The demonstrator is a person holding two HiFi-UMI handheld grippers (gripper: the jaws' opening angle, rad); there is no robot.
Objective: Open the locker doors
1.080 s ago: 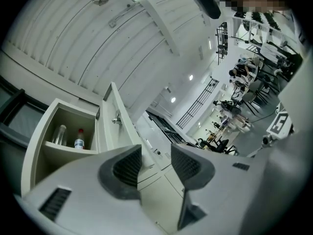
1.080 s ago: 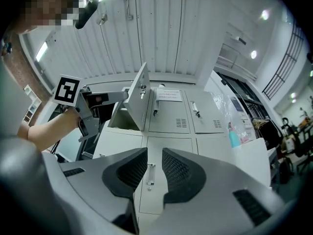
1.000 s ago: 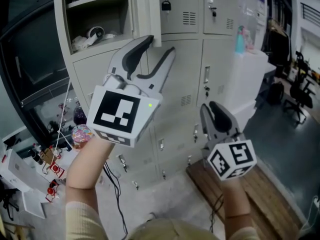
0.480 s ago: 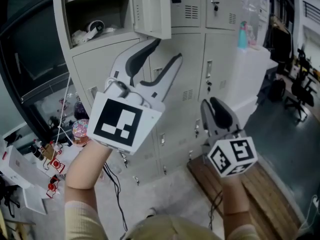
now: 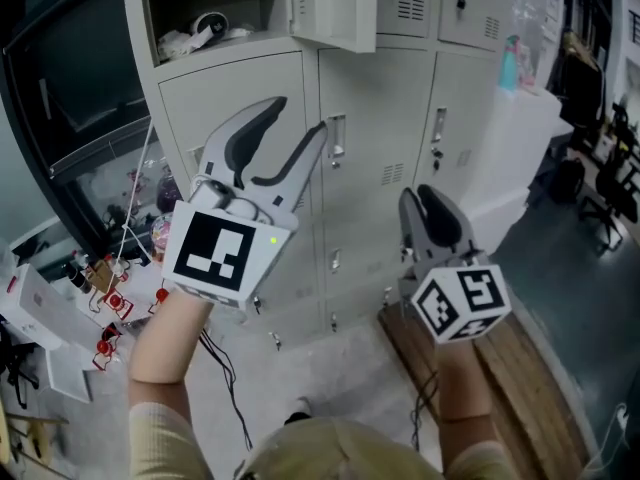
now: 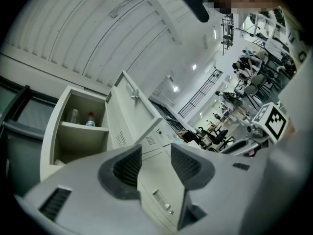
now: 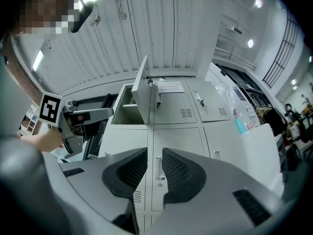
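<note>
- Locker doors point(image 5: 375, 168) stand closed just beyond both claws.
- Left claw point(image 5: 298, 118) is raised with its jaws wide and empty, apparently lined up on a door handle point(image 5: 336, 140).
- Right claw point(image 5: 425, 198) hangs lower, jaws narrowly parted and empty.
- Top-left door point(image 5: 335, 8) already hangs open.

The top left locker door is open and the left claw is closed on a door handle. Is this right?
Not quite: the left claw is open and holds nothing, as the left gripper view shows. The top left locker door is open.

Lockers point(image 5: 375, 118) pale grey, left gripper point(image 5: 298, 118) light grey with black-and-white square markers — the bottle point(image 5: 508, 63) seemingly turquoise.
</note>
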